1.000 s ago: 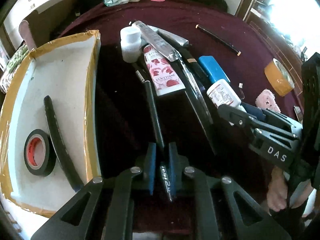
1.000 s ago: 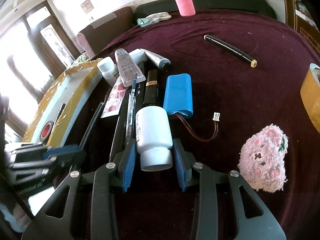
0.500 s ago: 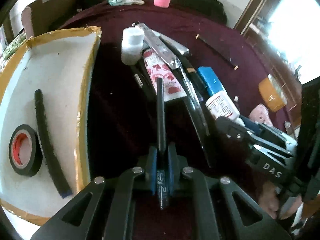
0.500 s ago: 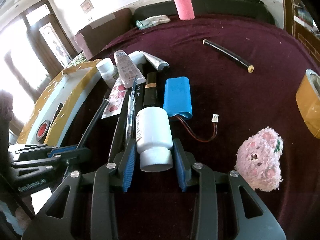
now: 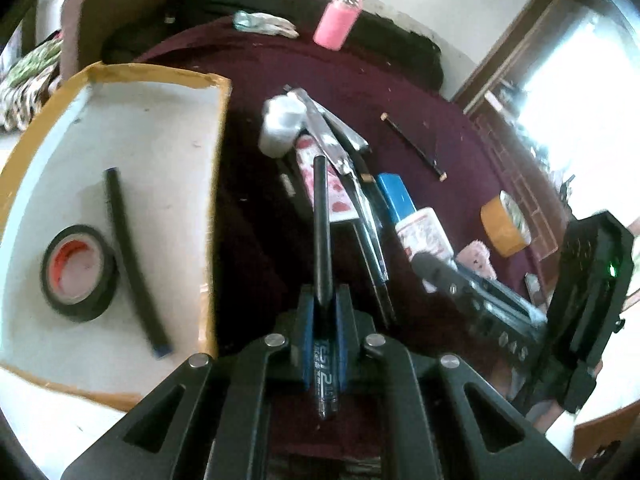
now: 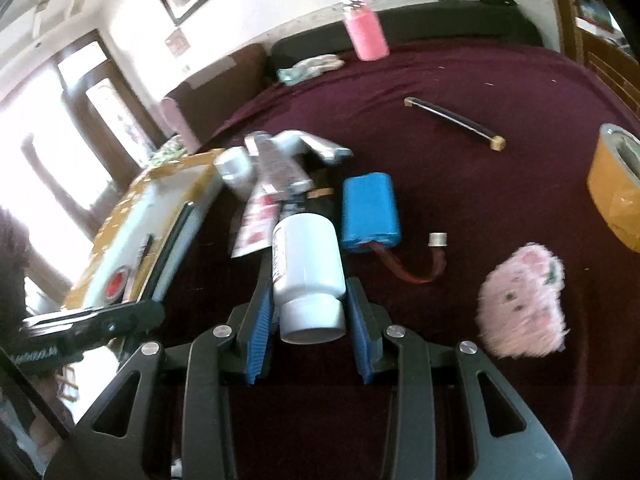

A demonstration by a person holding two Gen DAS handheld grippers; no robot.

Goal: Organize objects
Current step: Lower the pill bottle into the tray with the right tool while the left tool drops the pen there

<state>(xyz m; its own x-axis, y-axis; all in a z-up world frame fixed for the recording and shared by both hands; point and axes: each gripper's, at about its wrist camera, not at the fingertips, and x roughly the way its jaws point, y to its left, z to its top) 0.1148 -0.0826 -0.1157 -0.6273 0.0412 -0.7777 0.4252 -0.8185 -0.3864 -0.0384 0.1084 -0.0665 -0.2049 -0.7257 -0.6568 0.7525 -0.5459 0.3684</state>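
Note:
My left gripper [image 5: 323, 304] is shut on a black pen [image 5: 321, 220], which sticks out ahead of the jaws, above the dark red tablecloth [image 5: 248, 240]. To its left lies an open cardboard box [image 5: 160, 74] with a white inside. My right gripper [image 6: 310, 284] is shut on a white bottle [image 6: 308, 256], cap toward the camera. The bottle [image 5: 424, 232] also shows in the left wrist view. Just beyond it lies a heap of tubes [image 6: 280, 168] with a blue battery pack [image 6: 370, 210].
A black tape roll [image 5: 106, 280] and a black strip [image 5: 132, 264] lie in the box. A pink plush [image 6: 524, 304], a yellow tape roll [image 6: 616, 196] and a black stick [image 6: 452, 122] lie on the right. A pink bottle [image 6: 366, 30] stands at the far edge.
The left gripper closed on the pen, lifted its far end off the cloth, and tilted and rolled with it. The right gripper has kept still with the white bottle.

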